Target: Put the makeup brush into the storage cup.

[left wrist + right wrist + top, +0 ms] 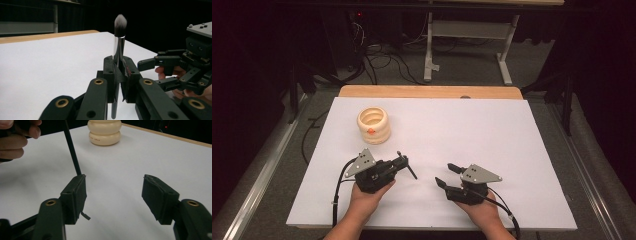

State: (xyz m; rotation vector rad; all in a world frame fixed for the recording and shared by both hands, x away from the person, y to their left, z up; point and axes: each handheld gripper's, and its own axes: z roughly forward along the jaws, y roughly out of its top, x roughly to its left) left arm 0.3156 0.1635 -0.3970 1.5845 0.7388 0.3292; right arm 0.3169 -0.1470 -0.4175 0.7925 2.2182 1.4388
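A makeup brush [119,42] with a black handle, silver ferrule and grey-white bristles is clamped upright between the pads of my left gripper [119,65], which is shut on it. From above, the brush [411,171] slants out of the left gripper [404,162] toward the table's middle. My right gripper [443,173] lies a short way to its right, jaws open with nothing between them [115,192]. The handle's end [72,150] shows just beyond that gripper's left jaw. A cream ribbed cup [373,126] stands at the far left of the sheet.
A white sheet [472,135] covers the wooden table, whose bare edge [432,92] shows at the back. Beyond it are cables and a white stand's legs [429,60] on the floor. The cup [105,132] stands ahead of the right gripper.
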